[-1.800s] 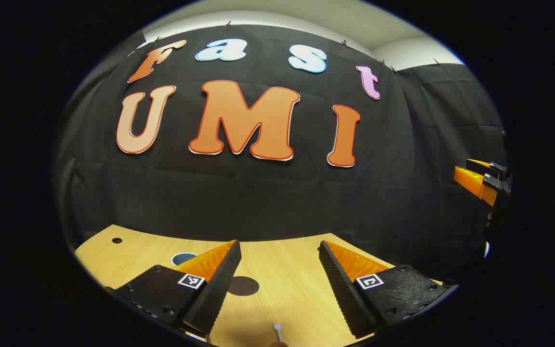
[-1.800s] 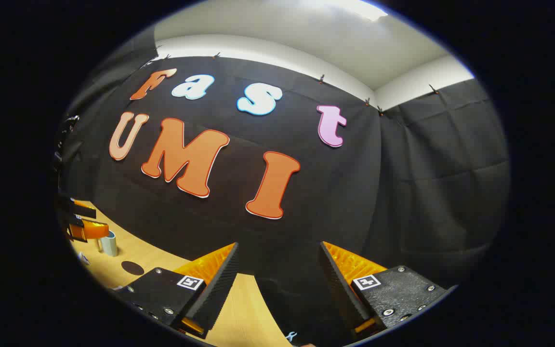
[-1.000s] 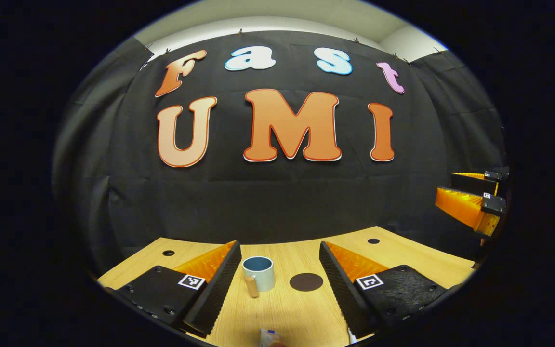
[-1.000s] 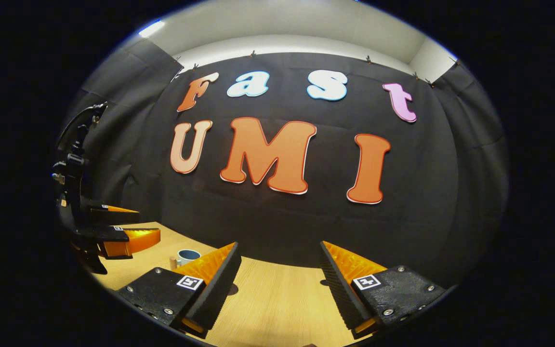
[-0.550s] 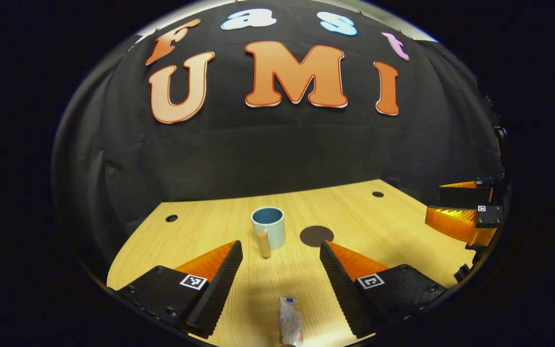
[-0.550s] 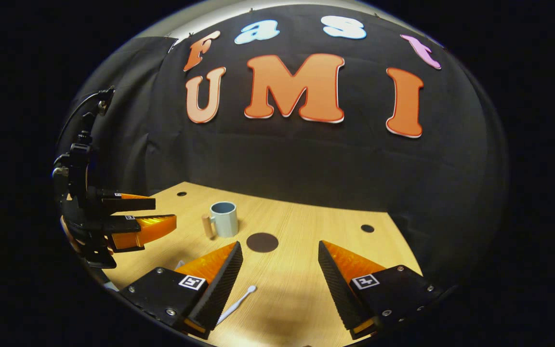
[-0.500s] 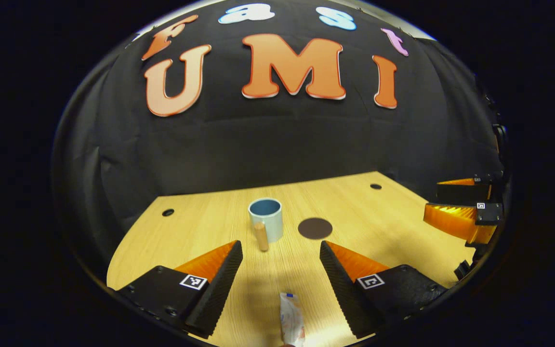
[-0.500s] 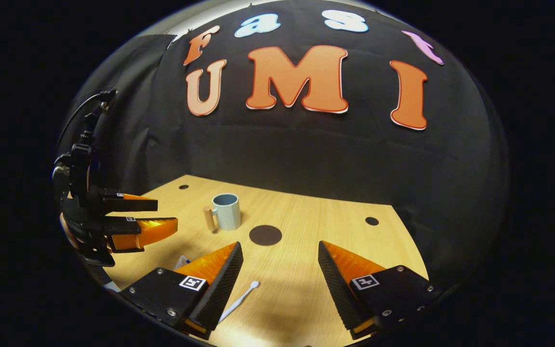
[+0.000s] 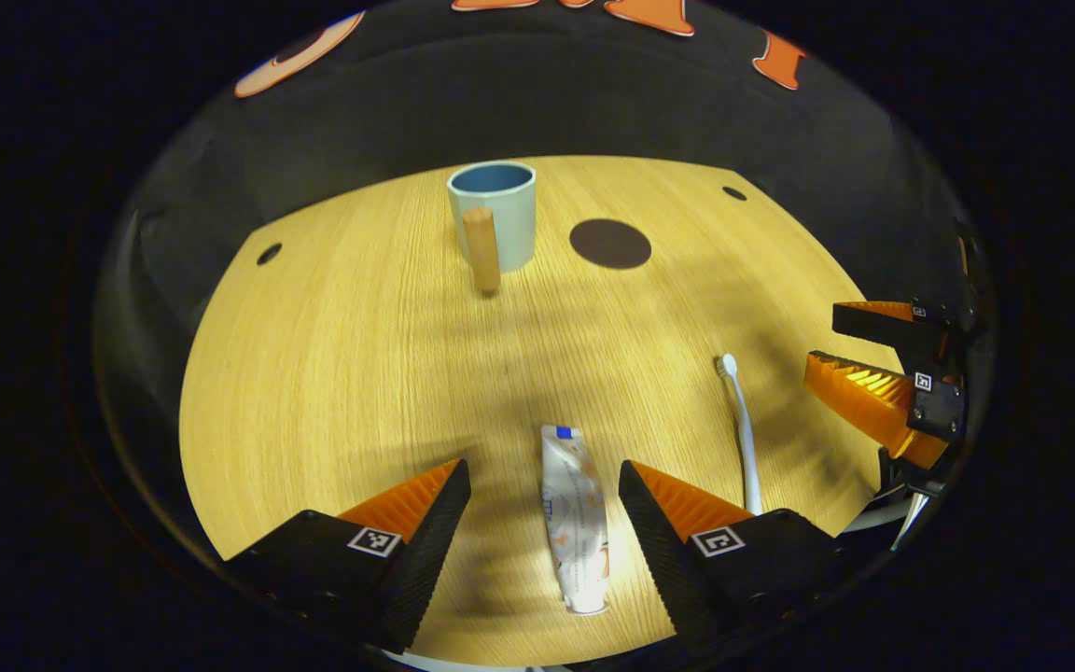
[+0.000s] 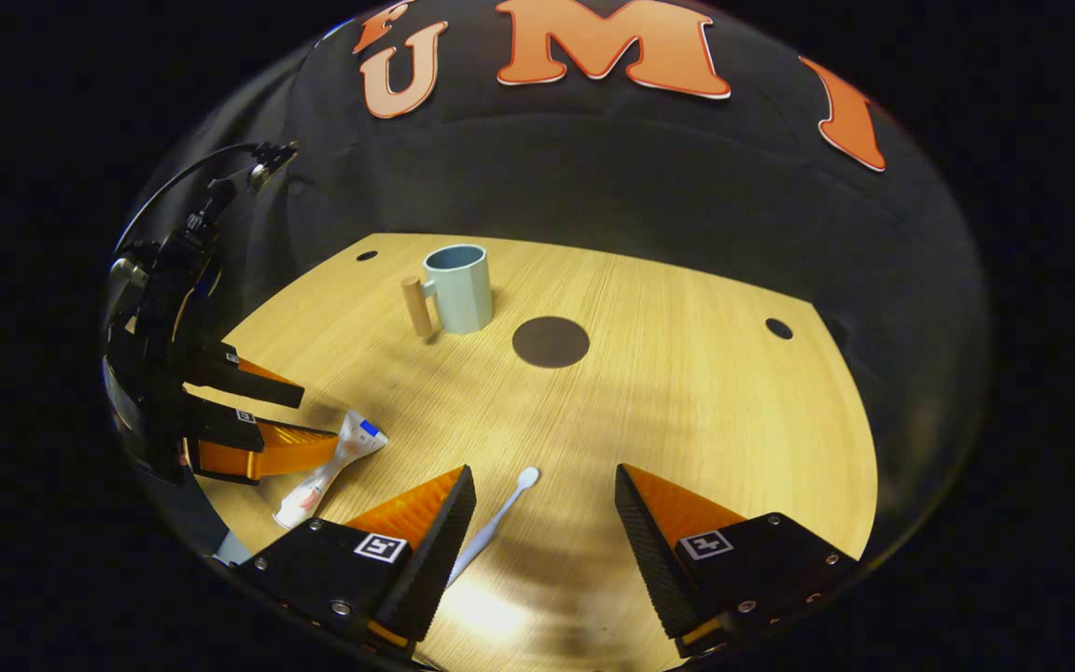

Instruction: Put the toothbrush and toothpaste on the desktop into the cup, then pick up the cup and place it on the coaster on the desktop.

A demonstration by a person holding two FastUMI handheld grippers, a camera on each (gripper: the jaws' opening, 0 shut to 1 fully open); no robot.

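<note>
In the left gripper view, my left gripper (image 9: 542, 485) was spread wide and held nothing. The toothpaste (image 9: 575, 518) lay flat on the wooden desktop (image 9: 332, 373) between its fingers, low in the frame. The white toothbrush (image 9: 743, 429) lay to the right. The pale blue cup (image 9: 493, 217) stood at the top, with the dark round coaster (image 9: 610, 244) beside it. In the right gripper view, my right gripper (image 10: 545, 495) was wide apart too, holding nothing.

Left tool (image 9: 544, 476) and right tool (image 10: 545, 481) both gape wide, tilted downward.
</note>
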